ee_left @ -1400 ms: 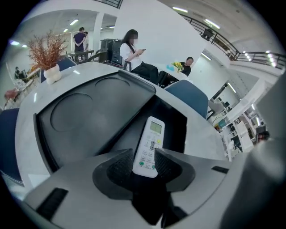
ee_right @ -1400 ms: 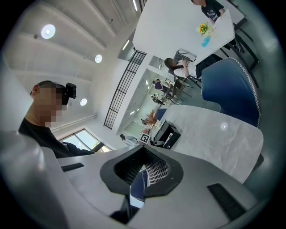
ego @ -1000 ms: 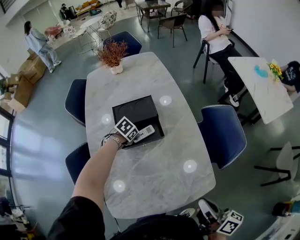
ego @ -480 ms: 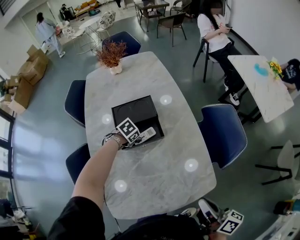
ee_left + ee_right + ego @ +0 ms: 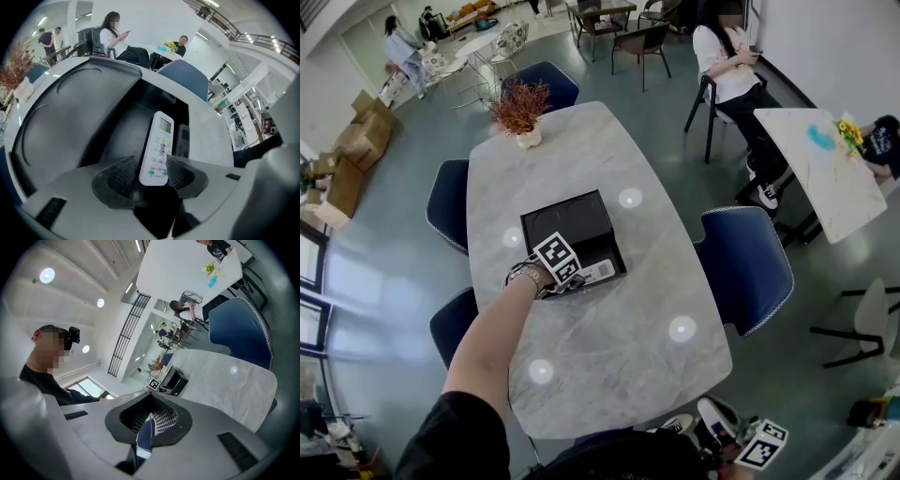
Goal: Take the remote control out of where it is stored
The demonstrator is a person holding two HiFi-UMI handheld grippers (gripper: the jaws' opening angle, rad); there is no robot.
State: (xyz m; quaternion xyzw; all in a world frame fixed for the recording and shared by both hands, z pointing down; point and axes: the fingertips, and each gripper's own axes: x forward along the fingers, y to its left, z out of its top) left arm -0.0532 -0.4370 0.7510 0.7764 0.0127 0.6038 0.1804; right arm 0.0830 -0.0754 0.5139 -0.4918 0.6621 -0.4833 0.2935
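**Entry: remote control** (image 5: 158, 145). White, face up, lying in the sunken recess along the near-right side of the black storage box (image 5: 567, 217); not yet lifted out. **Left claw** (image 5: 146, 171): pointed steeply down over that recess, its jaws wide and just now opening. The remote's button end lies between the ribbed pads but is not gripped; one pad looks close against its edge and the other stands clear. **Right claw** (image 5: 151, 420): jaws together with nothing in them, held level, well apart from the box and off the near end of the bench (image 5: 609, 375). **Hazards, as judged:** the pads cover only a short length of the remote's end, so a grip there could let it pivot, slip and fall back into the recess. A skewed closure would likely push it sideways against the recess wall instead of seating it. A slanted lift may catch its far end on the box's raised edge. **Clearances:** the recess looks tight on both long sides of the remote, so the free way out is upward and toward the near side of the box. Open marble lies on the near and right sides of the box — ample room to set the remote down. A potted plant (image 5: 522, 111) stands well beyond the box at the far end, and a blue chair (image 5: 745, 267) sits off the bench edge to the box's right.
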